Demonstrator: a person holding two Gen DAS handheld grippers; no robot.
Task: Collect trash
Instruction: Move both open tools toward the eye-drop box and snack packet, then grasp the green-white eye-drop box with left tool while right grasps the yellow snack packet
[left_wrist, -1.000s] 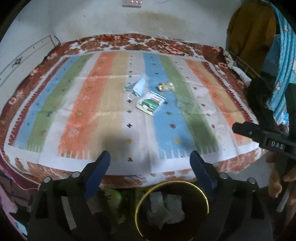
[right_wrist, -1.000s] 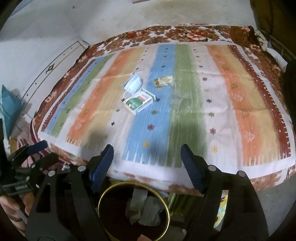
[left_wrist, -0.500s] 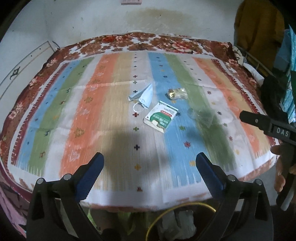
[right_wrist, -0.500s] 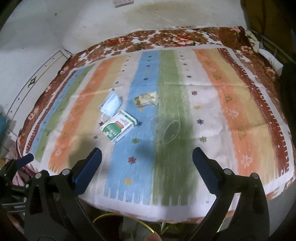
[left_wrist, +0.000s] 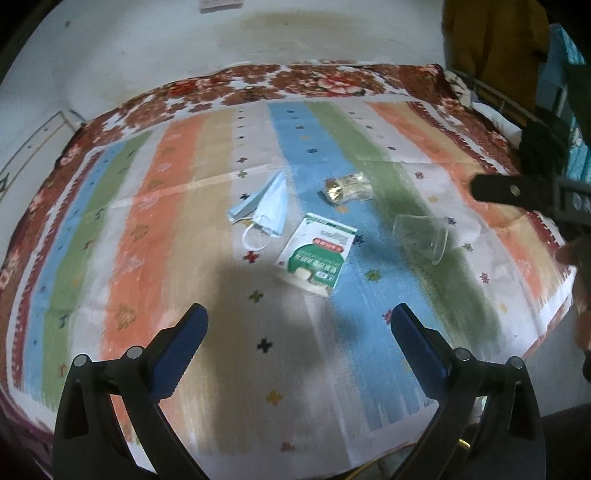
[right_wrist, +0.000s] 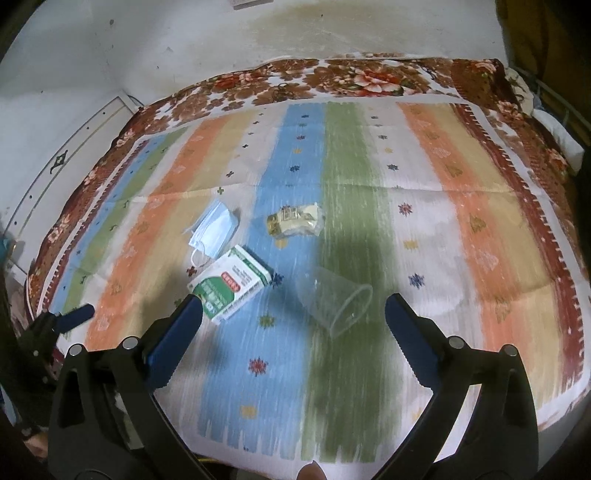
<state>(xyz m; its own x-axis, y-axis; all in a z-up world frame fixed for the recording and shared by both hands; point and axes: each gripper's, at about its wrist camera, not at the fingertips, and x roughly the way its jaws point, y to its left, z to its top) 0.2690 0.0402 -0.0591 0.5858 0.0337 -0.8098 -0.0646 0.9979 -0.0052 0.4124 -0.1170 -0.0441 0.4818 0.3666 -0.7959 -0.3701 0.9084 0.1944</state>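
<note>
Four bits of trash on a bed, lying on a striped cloth (left_wrist: 155, 236) with a brown flowered blanket (left_wrist: 295, 79) under it.

Blue mask (left_wrist: 267, 208) on the pale stripe, white loop hanging out toward the near edge. Green and white box (left_wrist: 316, 258) just beside the mask, lying flat, partly on the blue stripe. Crumpled wrapper (left_wrist: 345, 188) farther back, near the edge of the blue and green stripes, apart from the box. Clear cup (left_wrist: 421, 238) on its side on the green stripe, open mouth toward the near edge, near the box but not touching.

Left gripper (left_wrist: 297, 328) above the near part of the cloth, jaws wide apart, nothing between them. Trash well ahead of its blue pads (left_wrist: 179, 350).

Right gripper (right_wrist: 291, 321) closer in, jaws wide apart too, nothing pinched. In the right view, cup (right_wrist: 334, 297) lying in front of the gap between the fingers, nearer the right one, and box (right_wrist: 231, 282) by the left finger tip. Touching or not: cannot tell. Mask (right_wrist: 214, 229) and wrapper (right_wrist: 293, 219) farther back.

White wall (right_wrist: 184, 40) behind the bed, with a yellowish stain. Dark clothes (left_wrist: 495, 40) hanging at the right.
</note>
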